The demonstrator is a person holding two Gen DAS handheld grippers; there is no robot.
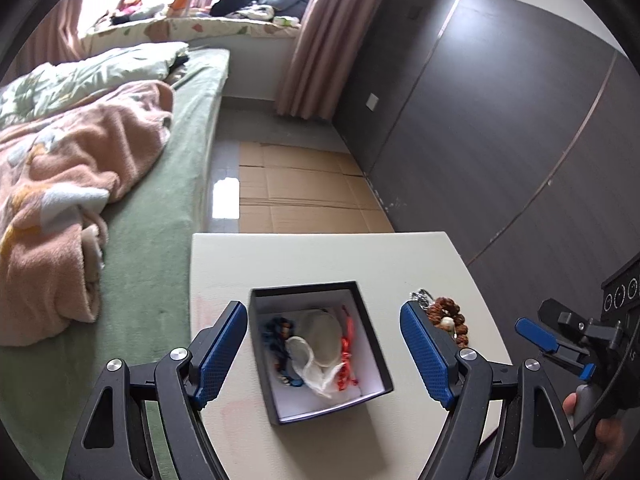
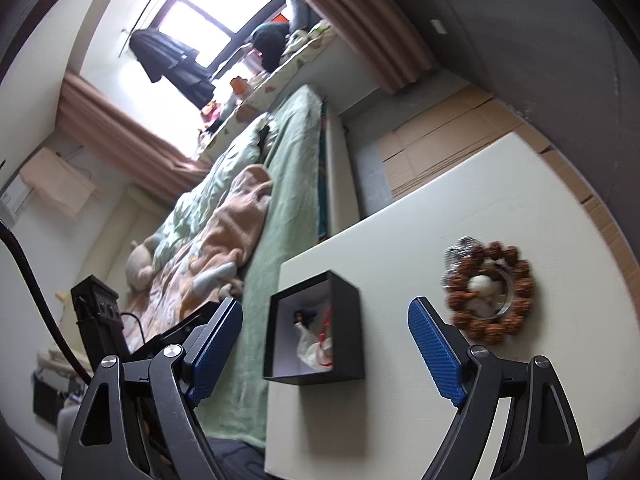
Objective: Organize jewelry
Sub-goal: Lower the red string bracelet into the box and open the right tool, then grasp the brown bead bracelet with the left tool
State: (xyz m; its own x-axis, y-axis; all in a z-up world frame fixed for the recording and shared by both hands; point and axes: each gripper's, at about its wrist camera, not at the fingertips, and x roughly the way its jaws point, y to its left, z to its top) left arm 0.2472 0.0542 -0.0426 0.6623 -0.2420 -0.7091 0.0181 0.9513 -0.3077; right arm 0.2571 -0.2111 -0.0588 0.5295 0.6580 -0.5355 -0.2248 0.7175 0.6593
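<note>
Handling the brown bead bracelet (image 2: 491, 292) comes first, since we judge it the next piece to be put away. It lies flat on the white table (image 2: 400, 224), right of the black box (image 2: 316, 330) and well apart from it. We expect the bracelet to be light and limp: a ring of knobbly, hard beads on a cord, so it should sag from whatever point we lift. The rough beads should not slip between the ribbed pads. We would pinch across a single side of the ring, not across its whole width.

Inside the ring sit a pale, rounded piece (image 2: 482, 286) and what looks like a metal band (image 2: 507, 292); a small silvery chain (image 2: 460, 250) lies against the far side. We cannot tell whether these are joined to the bracelet, so lifting it may drag or scatter them.

The box stands open and lidless on the table, with a white lining. In the left wrist view it holds a dark blue tangle (image 1: 278, 330), a pale translucent pouch (image 1: 316, 340) and a red cord (image 1: 347, 350), all soft and loosely heaped. Free space remains at its near end.

The left gripper (image 1: 324, 354) stands spread above the box with nothing between its jaws. The right gripper (image 2: 326, 348) is likewise released and empty, hovering between box and bracelet. A green bed (image 1: 160, 240) borders the table on the left.
</note>
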